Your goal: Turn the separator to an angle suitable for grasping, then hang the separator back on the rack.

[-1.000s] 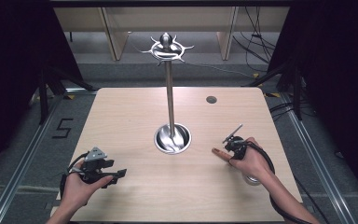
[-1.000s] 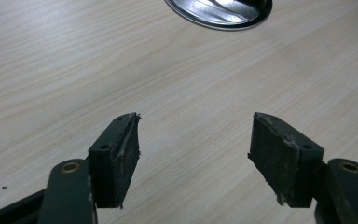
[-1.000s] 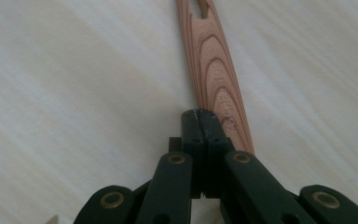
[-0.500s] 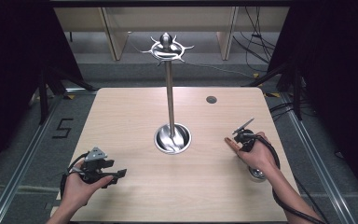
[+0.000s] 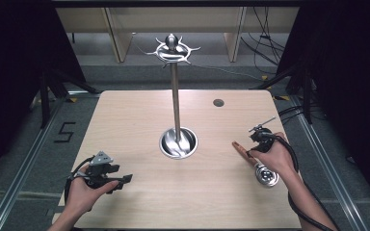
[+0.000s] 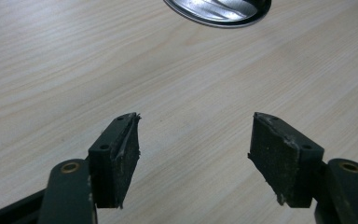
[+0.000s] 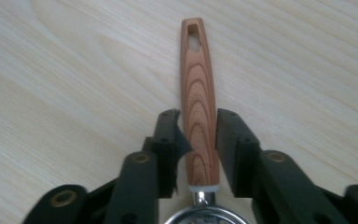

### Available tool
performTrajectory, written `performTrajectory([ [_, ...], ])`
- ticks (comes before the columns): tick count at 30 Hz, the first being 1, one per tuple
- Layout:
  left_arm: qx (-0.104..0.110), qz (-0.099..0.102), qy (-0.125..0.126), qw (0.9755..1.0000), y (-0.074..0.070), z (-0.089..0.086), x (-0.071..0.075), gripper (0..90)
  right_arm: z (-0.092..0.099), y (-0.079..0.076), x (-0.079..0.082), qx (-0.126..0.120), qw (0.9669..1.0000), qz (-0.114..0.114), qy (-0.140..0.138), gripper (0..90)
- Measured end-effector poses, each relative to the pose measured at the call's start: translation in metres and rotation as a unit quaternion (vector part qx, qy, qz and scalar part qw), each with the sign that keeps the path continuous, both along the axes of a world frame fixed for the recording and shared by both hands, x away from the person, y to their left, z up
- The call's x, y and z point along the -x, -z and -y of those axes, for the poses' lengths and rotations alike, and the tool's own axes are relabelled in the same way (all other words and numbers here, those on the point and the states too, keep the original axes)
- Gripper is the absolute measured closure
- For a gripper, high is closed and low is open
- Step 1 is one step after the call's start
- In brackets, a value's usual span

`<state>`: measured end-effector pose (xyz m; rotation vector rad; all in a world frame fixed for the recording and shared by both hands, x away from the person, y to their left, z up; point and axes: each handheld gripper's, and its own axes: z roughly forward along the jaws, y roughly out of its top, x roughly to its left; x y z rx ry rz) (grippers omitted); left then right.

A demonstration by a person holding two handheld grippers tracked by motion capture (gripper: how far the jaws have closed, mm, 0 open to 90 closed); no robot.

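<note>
The strainer (image 7: pixel 199 121) has a smooth wooden handle with brown rings in the grain and a long hole at its tip. A shiny metal neck joins the handle to a round metal bowl with little holes (image 5: pixel 266 175). It lies flat on the bench near the right edge, with the bowl nearer the front edge.

The right tongs (image 7: pixel 199 154) sit around the wooden handle. Their black pads (image 7: pixel 227 149) stand just beside the wood on each side. They have just been opening, and the handle is between them, but I cannot tell if they press on it. The right hand (image 5: pixel 274 156) reaches over the strainer, with the cable looping by the wrist.

The left tongs (image 6: pixel 193 156) are wide apart with nothing in them. Their dark pads (image 6: pixel 279 158) look rough and worn at the edges. The left hand (image 5: pixel 87 190) rests near the front left corner.

In the middle of the bench stands a tall shiny metal stand (image 5: pixel 175 96). It has a round base like a dish and curly hooks on top.

The bench (image 5: pixel 135 115) is pale wood with fine lines and a small dark hole (image 5: pixel 218 102) near the far right corner. The grey floor (image 5: pixel 33 159) has a "5" (image 5: pixel 65 132) on it, and black curtains hang at the sides.
</note>
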<state>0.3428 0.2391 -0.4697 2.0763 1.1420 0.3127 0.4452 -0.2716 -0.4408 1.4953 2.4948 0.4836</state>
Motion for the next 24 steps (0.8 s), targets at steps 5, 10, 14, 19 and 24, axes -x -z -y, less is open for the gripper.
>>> performTrajectory([
  [5, 0.0, -0.007, 0.006, 1.0, -0.003, -0.004, 0.002, 32.2, 0.004, -0.001, -0.003, 0.01, 0.9995, -0.025, -0.019, 57.8],
  [10, 0.002, 0.003, -0.003, 1.0, -0.002, -0.001, 0.0, 32.2, 0.002, 0.0, -0.009, 0.033, 0.9973, -0.061, -0.025, 54.4],
  [14, -0.004, -0.005, 0.005, 1.0, -0.002, 0.0, -0.001, 32.2, -0.004, 0.001, -0.011, 0.036, 0.9954, -0.084, -0.029, 54.6],
  [19, -0.002, 0.0, 0.012, 0.9999, -0.002, -0.001, -0.001, 32.2, -0.009, 0.003, -0.013, 0.04, 0.9952, -0.084, -0.028, 54.7],
  [24, 0.005, 0.002, 0.005, 1.0, -0.002, 0.0, -0.001, 32.2, -0.01, 0.004, -0.018, 0.047, 0.9938, -0.093, -0.039, 56.5],
])
